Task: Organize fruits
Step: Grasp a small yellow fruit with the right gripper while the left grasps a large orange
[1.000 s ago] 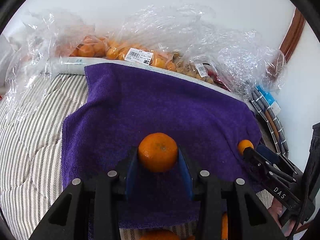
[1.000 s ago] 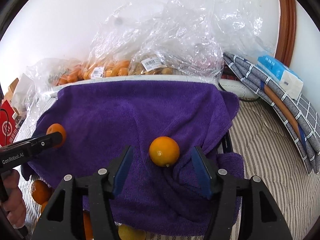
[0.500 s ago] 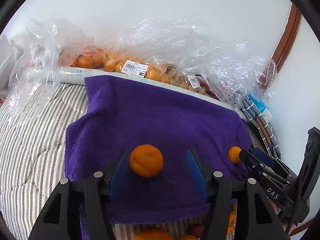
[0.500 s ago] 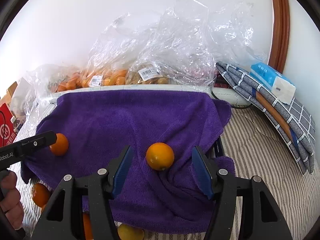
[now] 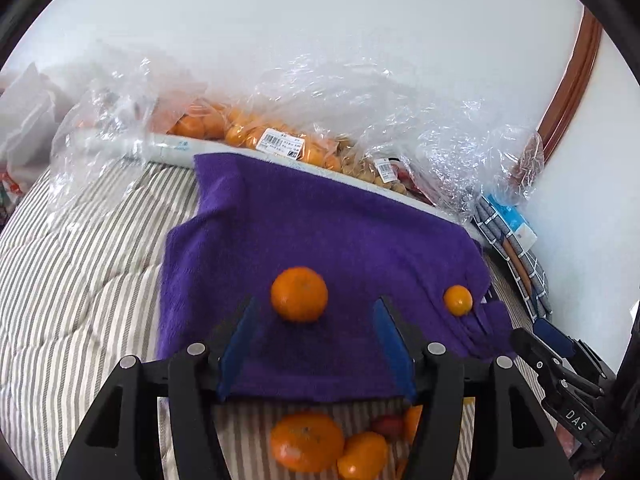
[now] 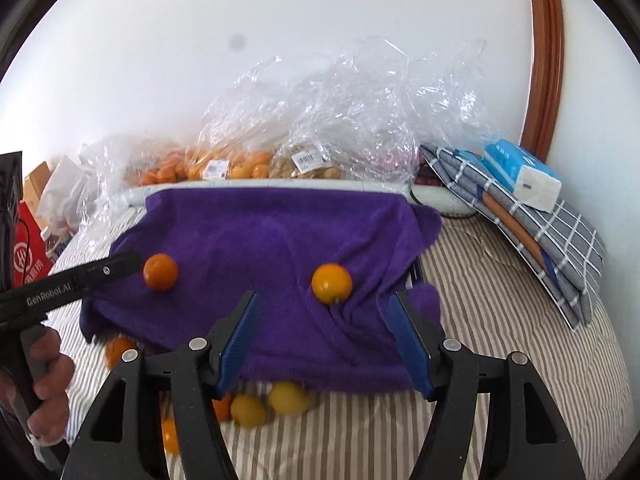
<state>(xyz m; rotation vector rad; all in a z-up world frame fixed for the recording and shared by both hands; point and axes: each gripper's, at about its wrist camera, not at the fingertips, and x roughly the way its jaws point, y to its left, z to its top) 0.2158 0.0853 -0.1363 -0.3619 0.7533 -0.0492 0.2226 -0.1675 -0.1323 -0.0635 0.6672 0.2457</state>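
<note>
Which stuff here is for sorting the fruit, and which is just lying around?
For the job:
- tangerine and orange on the purple towel
- loose fruit by the towel's near edge
- bagged fruit

Just lying about:
- tissue pack
- checked cloth
- striped bedding

towel (image 5: 320, 232): purple cloth, matt, fuzzy pile
bedcover (image 5: 80, 280): striped cloth, quilted, matt
bags (image 6: 340, 120): clear plastic film, crinkled, glossy
mandarin (image 5: 299, 294): orange peel, finely dimpled, dull sheen
gripper pads (image 6: 240, 340): blue, matt
gripper arms (image 6: 192, 400): black plastic, smooth, with metal rivets
door frame (image 6: 544, 60): brown wood, glossy
</note>
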